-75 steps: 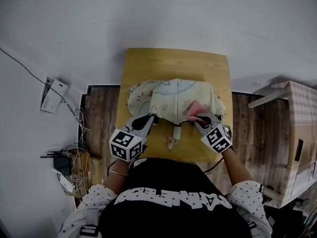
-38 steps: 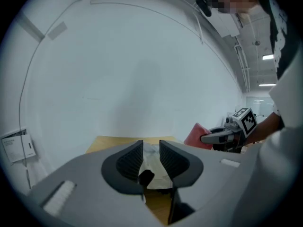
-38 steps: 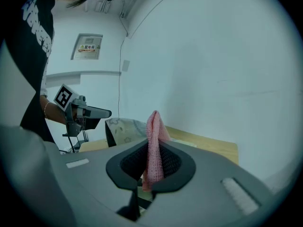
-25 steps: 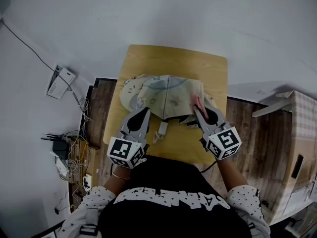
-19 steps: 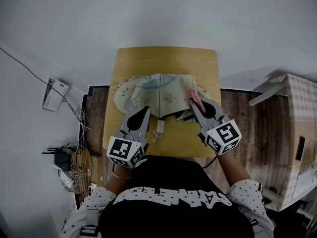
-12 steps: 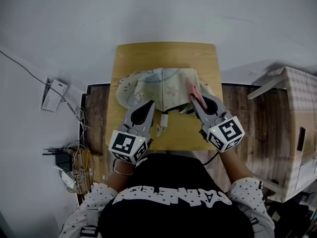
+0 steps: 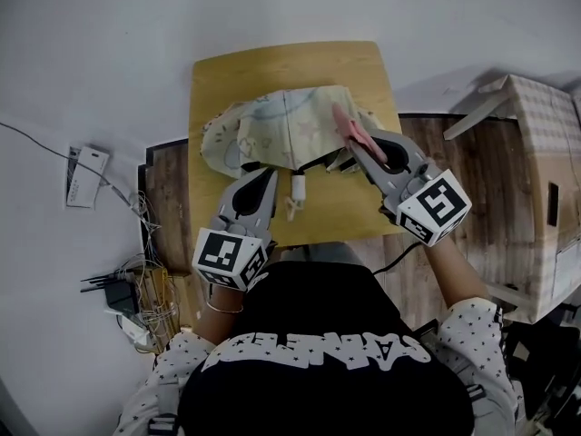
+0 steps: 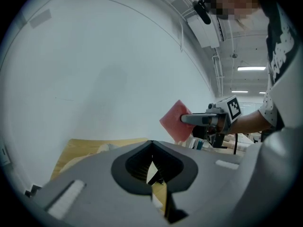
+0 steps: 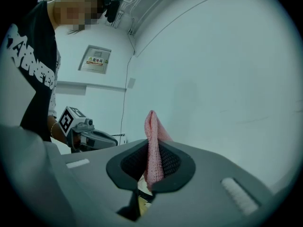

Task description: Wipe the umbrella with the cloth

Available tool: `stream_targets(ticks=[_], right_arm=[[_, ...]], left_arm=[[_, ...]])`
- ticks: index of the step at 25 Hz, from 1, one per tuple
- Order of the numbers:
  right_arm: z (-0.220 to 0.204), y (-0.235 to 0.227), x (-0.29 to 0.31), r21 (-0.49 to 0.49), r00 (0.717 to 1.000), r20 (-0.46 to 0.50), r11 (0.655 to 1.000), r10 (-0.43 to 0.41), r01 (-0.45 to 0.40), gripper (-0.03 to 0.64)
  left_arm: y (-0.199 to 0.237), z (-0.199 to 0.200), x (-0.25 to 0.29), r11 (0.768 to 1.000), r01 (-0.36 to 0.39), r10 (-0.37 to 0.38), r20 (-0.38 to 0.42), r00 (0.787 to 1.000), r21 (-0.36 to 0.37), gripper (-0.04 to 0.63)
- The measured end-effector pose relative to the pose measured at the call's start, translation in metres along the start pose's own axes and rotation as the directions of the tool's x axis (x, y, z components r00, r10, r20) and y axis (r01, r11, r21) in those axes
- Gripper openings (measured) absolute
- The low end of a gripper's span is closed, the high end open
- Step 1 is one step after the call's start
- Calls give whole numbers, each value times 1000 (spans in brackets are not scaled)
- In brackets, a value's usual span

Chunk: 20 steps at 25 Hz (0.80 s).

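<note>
"What's carrying everything?"

"A small, light wooden table (image 7: 290,62), seen from above, its far edge towards the white wall."

"And what lies on it?"

"A pale, patterned umbrella (image 7: 272,130). Its canopy is loose and crumpled and lies across the middle of the top, reaching from close to the left edge to close to the right edge."

"Which way does it point?"

"Its white handle (image 7: 296,189) rests on the wood and sticks out from under the canopy towards the near edge."
</note>
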State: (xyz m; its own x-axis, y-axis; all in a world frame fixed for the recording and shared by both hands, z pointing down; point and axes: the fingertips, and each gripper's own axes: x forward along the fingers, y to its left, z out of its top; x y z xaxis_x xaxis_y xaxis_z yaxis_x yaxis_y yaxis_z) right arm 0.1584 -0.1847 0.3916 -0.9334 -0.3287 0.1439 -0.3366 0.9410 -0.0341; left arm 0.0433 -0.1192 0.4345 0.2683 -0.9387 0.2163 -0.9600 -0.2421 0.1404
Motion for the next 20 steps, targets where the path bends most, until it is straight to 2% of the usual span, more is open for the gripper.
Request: stream_targets(ticks=[4,10,20], right_arm=[[8,2,-4,-12,1000,-6,1000,5,-5,31],[6,13,-5,-40,996,-63,997,56,-59,31],[14,14,3,-46,994,-66,995,86,-89,31]], left_arm=[[2,6,-2,1000,11,-11,16,1000,5,0],[3,4,-5,1000,16,-16,18,1000,-12,0],[6,7,-3,1000,23,-23,24,999,16,0]])
